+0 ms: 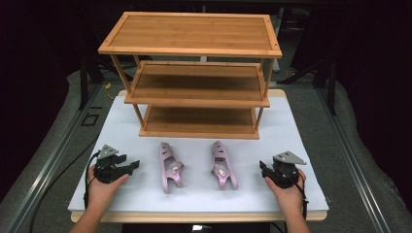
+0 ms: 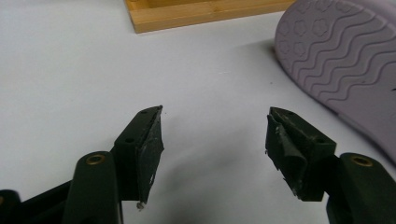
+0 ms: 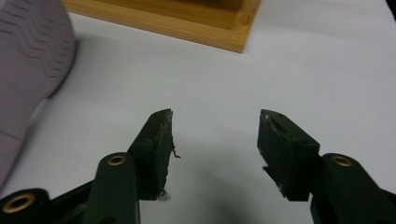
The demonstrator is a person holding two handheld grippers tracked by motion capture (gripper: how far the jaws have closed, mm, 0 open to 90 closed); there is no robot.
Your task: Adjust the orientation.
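On the white table (image 1: pixel 301 145), largest first:
Rack: three-tier bamboo shelf (image 1: pixel 194 34) at the far side.
Sandals: left pink sandal (image 1: pixel 170 167) and right pink sandal (image 1: pixel 223 165) lie side by side on their edges, between the grippers.
Left gripper (image 1: pixel 133 166): jaws apart, nothing held.
Right gripper (image 1: pixel 263 168): jaws apart, nothing held.

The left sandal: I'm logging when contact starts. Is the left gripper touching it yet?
Apart. In the high view, white table shows between the left gripper and the left sandal; its jaws stand open, nothing between them.
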